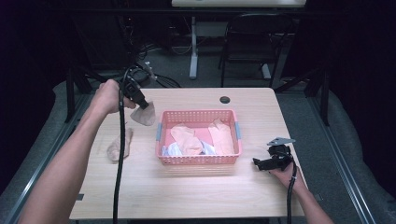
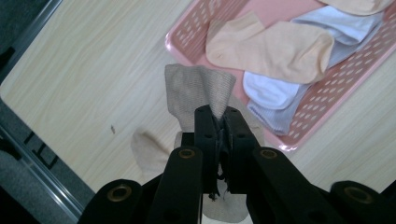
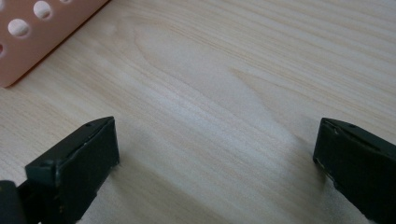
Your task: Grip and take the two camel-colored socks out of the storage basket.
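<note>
Far left on the table (image 1: pixel 140 196) lies a tan sock (image 1: pixel 119 145), flat and waiting. Just above it, our left gripper (image 1: pixel 145 106) has a second beige sock (image 1: pixel 144 116) off the wood, dangling beside the pink basket (image 1: pixel 161 132). In the left gripper view the jaws are clamped tight on a pinch of that fabric (image 2: pixel 198 91), the rest hanging loose. It looks light and floppy, no stiffness at all, so we judge an edge or cuff pinch is enough; the knit should not slip, though it will swing. In the basket, peach socks (image 1: pixel 186 138) and a white sock (image 2: pixel 275 91) lie heaped. Over on the right, our right gripper (image 1: pixel 271 163) rests low beside the basket, jaws spread wide over bare wood, nothing between them.
</note>
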A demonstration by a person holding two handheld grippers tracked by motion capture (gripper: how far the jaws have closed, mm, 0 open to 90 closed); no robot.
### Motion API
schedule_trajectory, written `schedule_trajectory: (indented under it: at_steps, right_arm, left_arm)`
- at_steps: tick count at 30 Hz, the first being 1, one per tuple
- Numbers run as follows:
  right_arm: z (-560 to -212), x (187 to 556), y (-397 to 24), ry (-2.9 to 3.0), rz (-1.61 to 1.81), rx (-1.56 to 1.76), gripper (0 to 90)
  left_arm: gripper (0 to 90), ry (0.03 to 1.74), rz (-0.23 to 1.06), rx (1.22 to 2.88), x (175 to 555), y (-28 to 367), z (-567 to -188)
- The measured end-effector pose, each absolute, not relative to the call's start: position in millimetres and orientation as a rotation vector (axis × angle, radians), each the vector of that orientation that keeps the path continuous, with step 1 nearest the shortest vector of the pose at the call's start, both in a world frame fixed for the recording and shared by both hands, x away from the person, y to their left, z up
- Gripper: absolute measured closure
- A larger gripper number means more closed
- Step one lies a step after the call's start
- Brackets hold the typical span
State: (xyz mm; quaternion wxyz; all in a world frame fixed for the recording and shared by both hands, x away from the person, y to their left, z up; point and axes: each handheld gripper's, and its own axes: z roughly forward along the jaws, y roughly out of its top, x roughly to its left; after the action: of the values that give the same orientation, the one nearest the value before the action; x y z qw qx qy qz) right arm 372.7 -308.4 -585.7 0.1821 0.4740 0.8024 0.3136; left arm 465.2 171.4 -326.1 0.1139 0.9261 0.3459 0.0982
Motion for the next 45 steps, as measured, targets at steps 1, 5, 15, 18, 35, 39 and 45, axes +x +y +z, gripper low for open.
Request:
schedule_trajectory:
  at_steps: [1,5,15,18,35,39,45]
  right_arm:
    - [-586,373,-308,2.265,0.885,1.338,0.0]
    - [-586,373,-308,2.266,0.884,1.338,0.0]
    - [-585,373,-308,2.267,0.883,1.340,0.0]
    - [-585,373,-308,2.267,0.883,1.339,0.0]
    - [-586,373,-308,2.265,0.887,1.341,0.0]
    - [-586,373,-308,2.264,0.887,1.341,0.0]
    - [-586,373,-308,2.264,0.887,1.341,0.0]
  left_arm:
    - [86.1,1.014,0.288,2.716,465,171,-326]
    - [86.1,1.071,0.289,2.699,464,191,-328]
    - [86.1,1.187,0.210,2.681,463,230,-368]
    - [86.1,1.218,0.179,2.670,465,239,-384]
    - [85.1,1.416,0.039,2.632,472,270,-491]
    - [78.5,1.438,0.031,2.598,467,275,-505]
    - [36.1,1.489,0.040,2.496,454,284,-501]
